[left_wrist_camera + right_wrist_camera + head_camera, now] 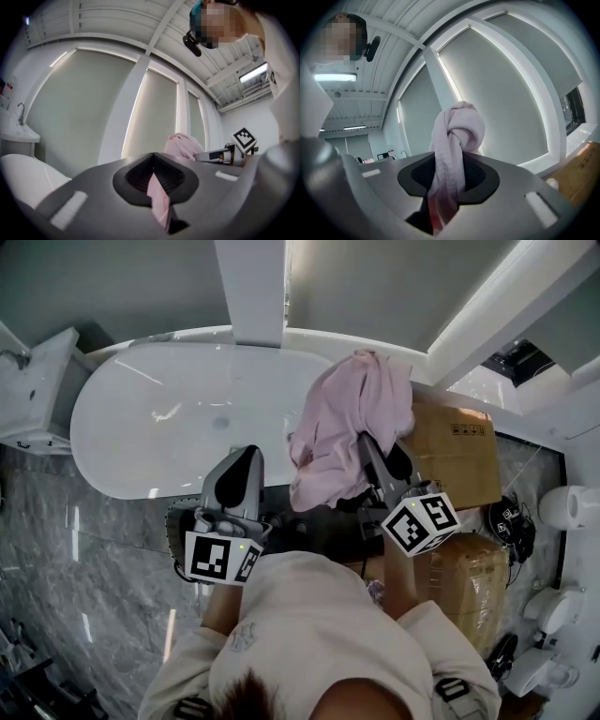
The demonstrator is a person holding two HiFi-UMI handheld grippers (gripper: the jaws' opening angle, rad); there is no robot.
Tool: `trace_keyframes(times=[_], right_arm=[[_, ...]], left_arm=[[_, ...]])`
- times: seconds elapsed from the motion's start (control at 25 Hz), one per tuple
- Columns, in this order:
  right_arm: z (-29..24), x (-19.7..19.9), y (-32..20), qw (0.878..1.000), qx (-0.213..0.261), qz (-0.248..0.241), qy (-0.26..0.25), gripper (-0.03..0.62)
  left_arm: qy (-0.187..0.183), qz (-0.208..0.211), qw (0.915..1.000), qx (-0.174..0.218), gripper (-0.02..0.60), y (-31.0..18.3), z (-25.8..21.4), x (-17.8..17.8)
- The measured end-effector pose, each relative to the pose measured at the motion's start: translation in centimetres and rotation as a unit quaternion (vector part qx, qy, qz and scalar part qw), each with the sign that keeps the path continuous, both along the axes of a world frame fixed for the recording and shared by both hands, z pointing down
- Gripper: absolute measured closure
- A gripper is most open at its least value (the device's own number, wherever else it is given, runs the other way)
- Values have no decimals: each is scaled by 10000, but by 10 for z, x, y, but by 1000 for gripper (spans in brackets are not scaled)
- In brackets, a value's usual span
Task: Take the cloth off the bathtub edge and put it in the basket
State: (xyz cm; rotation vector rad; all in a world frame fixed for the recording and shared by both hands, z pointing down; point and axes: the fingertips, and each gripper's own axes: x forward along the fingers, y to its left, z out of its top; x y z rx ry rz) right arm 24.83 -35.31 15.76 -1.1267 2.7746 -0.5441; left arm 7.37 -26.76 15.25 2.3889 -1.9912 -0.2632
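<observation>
A pink cloth (345, 423) hangs bunched over the right end of the white bathtub (169, 427). My right gripper (372, 448) is shut on it. In the right gripper view a knotted fold of the cloth (457, 129) stands up between the closed jaws of that gripper (450, 185). My left gripper (249, 457) is over the tub's near rim, left of the cloth. In the left gripper view a thin pink strip of cloth (158, 197) is pinched in its closed jaws. A dark basket (174, 526) shows partly below the grippers, mostly hidden by them.
Two cardboard boxes (461, 454) (473, 568) stand to the right of the tub. A white sink unit (37, 390) is at the left and a toilet (574, 507) at the far right. The floor (84, 559) is grey marble.
</observation>
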Motion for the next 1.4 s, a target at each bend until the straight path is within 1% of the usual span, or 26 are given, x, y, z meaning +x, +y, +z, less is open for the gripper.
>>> trace_keyframes(times=[0.24,0.44,0.64,0.76,1.04,1.24,1.4], right_arm=[[4,3,8,9998,-2,-176,27,479],[6,3,10,9994,-17,-347,74,479],[10,-8,18,9985,-118,-534,53,479],[9,-16,25,9983,-92,-576,21,479],[7,-39,44,9971,-81,-755,61,479],[0,-56,67,9972,-18,-745,85,478],[-7,-74,92,9972,44,-750,58,478]], left_arm=[[112,-229,9996,-89,532,13,13,2],[121,-399,9991,-122,532,17,18,5],[97,-591,9980,-198,532,29,22,-3],[87,-651,9977,-186,532,38,23,-12],[88,-953,9952,-223,533,70,27,-40],[62,-1084,9938,-236,532,102,26,-67],[25,-1222,9922,-251,532,136,27,-92]])
